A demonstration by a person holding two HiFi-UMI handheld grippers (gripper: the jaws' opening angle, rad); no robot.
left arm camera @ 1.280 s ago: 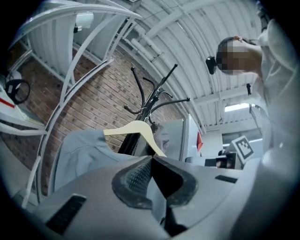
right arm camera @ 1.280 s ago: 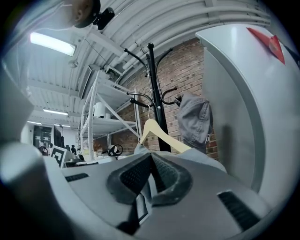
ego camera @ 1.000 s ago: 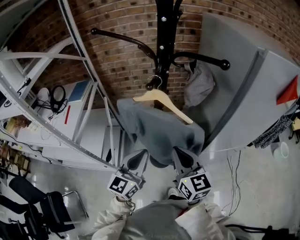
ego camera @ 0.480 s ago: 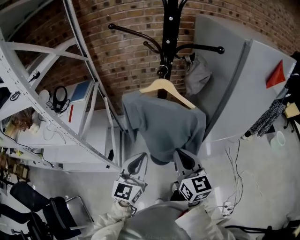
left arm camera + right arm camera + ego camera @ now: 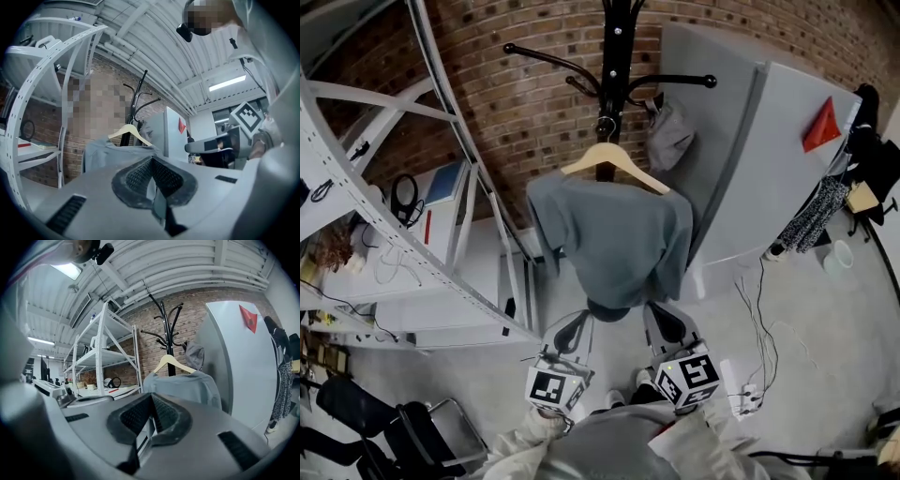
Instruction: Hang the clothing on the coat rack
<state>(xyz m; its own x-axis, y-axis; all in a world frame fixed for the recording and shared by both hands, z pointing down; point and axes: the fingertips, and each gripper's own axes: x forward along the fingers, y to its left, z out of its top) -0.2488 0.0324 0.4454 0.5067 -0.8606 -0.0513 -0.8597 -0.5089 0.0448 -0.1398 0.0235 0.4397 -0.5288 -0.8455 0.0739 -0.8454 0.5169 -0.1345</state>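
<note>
Grey shirt (image 5: 614,239) is the one to watch, and it is up on its hanger; take it from the near end, though. The left gripper (image 5: 575,323) sits lowest in the head view, pads pressed together with nothing pinched. The right gripper (image 5: 662,317) is just beside it, jaws likewise closed and empty, and both point level at the cloth. Their tips sit just below the shirt's bottom hem, and each gripper view shows the shirt hanging free a little way ahead.

On to the wooden hanger (image 5: 614,161): its arms show bare above the cloth, and its hook (image 5: 606,125) is caught at the black coat rack (image 5: 615,56), close in against the pole. A second grey item (image 5: 667,136) hangs from the peg to the right.

My read is that the hanging is all but done and this step is the clean getaway. Do it well by drawing both grippers straight back and level, clear of the hem, so no pad drags the cloth sideways. The shirt looks lopsided, bulkier toward the left; if it needs squaring, nip the hem lightly and ease straight down. A sideways tug could swing the hook off.
</note>
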